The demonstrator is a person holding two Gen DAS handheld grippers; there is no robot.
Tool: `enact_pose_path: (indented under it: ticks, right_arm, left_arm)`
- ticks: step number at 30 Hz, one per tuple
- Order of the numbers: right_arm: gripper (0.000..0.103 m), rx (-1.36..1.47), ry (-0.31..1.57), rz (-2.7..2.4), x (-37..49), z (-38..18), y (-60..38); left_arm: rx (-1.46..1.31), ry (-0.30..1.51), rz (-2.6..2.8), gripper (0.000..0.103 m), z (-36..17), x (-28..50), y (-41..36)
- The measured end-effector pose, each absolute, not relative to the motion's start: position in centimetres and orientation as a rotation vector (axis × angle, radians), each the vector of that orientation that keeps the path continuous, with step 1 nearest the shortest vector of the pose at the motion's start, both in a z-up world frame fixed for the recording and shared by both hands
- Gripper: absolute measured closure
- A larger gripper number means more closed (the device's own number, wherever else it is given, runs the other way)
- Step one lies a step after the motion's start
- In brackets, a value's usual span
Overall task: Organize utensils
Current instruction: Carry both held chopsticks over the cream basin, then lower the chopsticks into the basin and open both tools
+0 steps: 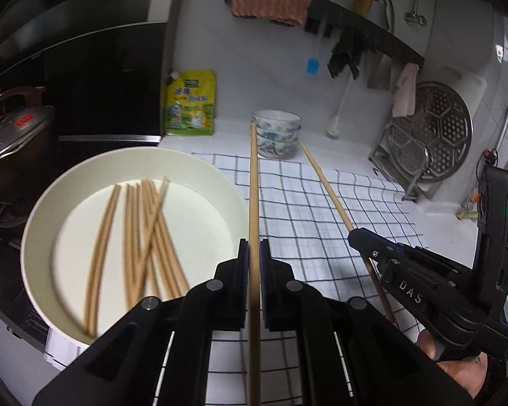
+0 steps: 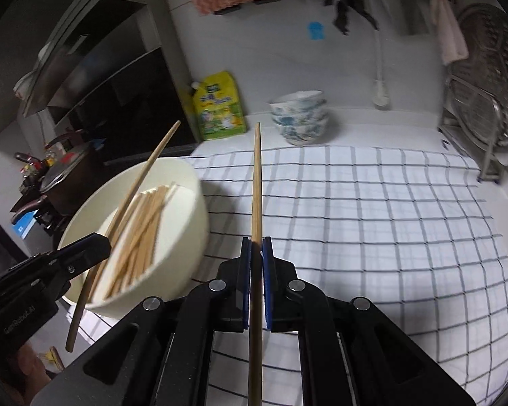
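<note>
My left gripper [image 1: 254,248] is shut on a wooden chopstick [image 1: 253,182] that points straight ahead, above the checked cloth. My right gripper [image 2: 256,245] is shut on a second wooden chopstick [image 2: 256,176]. In the left wrist view the right gripper [image 1: 354,237] and its chopstick [image 1: 325,182] show to the right. In the right wrist view the left gripper [image 2: 101,242] and its chopstick [image 2: 142,176] hang over the cream bowl [image 2: 193,182]. That bowl [image 1: 220,182] sits at the left and holds several chopsticks [image 1: 142,233], which also show in the right wrist view [image 2: 142,223].
A white cloth with a dark grid [image 1: 321,203] covers the counter. Stacked patterned bowls [image 1: 277,133] stand at the back, a yellow refill pouch [image 1: 190,103] beside them. A metal rack with a steamer plate [image 1: 430,135] stands at the right. A dark pot [image 1: 13,138] sits at the far left.
</note>
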State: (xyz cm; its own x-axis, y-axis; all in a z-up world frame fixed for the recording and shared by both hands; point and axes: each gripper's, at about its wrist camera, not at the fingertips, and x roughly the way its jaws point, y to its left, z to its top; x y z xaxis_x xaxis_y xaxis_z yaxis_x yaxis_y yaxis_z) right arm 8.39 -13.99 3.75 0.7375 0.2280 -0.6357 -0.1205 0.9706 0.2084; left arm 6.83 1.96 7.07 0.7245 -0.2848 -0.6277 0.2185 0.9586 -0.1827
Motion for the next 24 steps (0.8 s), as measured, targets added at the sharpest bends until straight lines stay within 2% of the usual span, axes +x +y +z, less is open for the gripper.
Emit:
enact_pose_path:
  ticks: [14,24]
  right_arm:
    - [0.097,0.117,0.717,0.377,11.7,5.1,-4.6]
    - [0.097,0.088,0.745,0.441,13.1,4.7,-0.1]
  left_arm:
    - [-0.109,0.692,-0.084,0.096,6.9,8.3,10.9]
    - [-0.112,0.714,-0.028,0.096,6.0,9.2,13.9]
